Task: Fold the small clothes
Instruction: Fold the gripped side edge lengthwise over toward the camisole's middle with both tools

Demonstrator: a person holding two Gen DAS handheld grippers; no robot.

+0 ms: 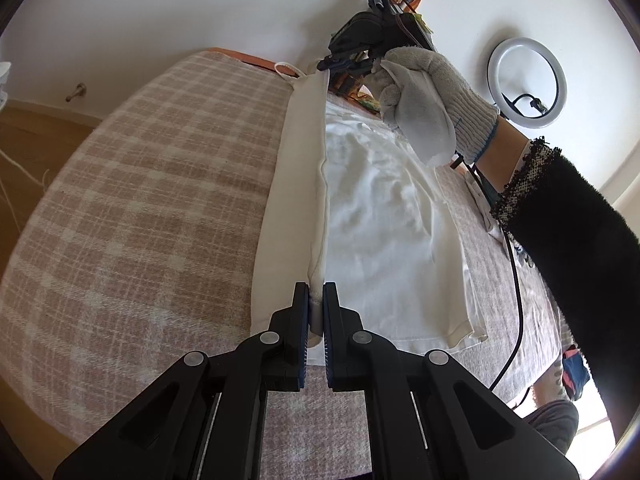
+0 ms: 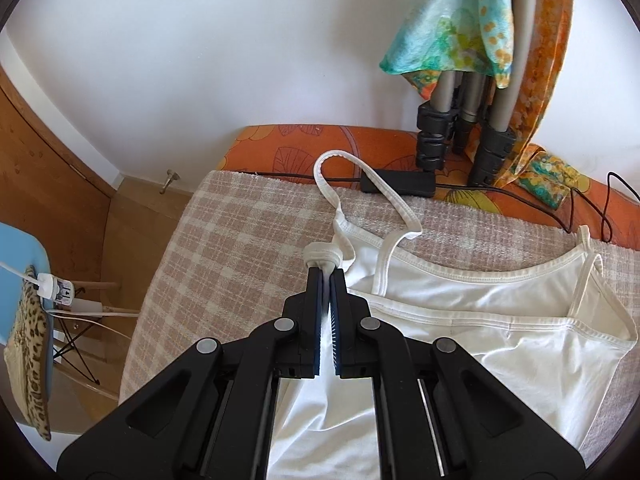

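In the left wrist view, the checked pink-and-cream blanket (image 1: 140, 184) fills the left side and covers the counter. To its right the white camisole (image 1: 384, 216) lies on that blanket, running from near to far. Its left side edge is lifted into a taut ridge, with a cream strip of the fabric falling away on the left of the ridge. The left gripper (image 1: 316, 312) is at the near end of the ridge, its fingers (image 1: 301, 320) closed tight on the camisole's hem corner. At the far end the right gripper (image 1: 348, 65) pinches the same edge at the top. It is carried by a gloved hand (image 1: 424, 96) with a black sleeve (image 1: 580, 248) behind it. A ring light (image 1: 527, 82) stands at the far right by the wall.

In the right wrist view, a blue chair (image 2: 24, 264) with a leopard-print cushion stands at the far left on the wooden floor. The blanket spreads through the middle. The right gripper (image 2: 327, 280) has its fingers (image 2: 316, 292) pressed together on a bunched fold of the camisole (image 2: 500, 320) at the upper left corner, where a strap (image 2: 360, 180) loops away toward the far edge. The rest of the garment spreads rightward, and its body hangs down under the gripper. Beyond it lie an orange patterned cloth (image 2: 288, 148), a black power adapter (image 2: 400, 182) and grey tripod legs (image 2: 464, 120) draped with a colourful scarf (image 2: 452, 28).
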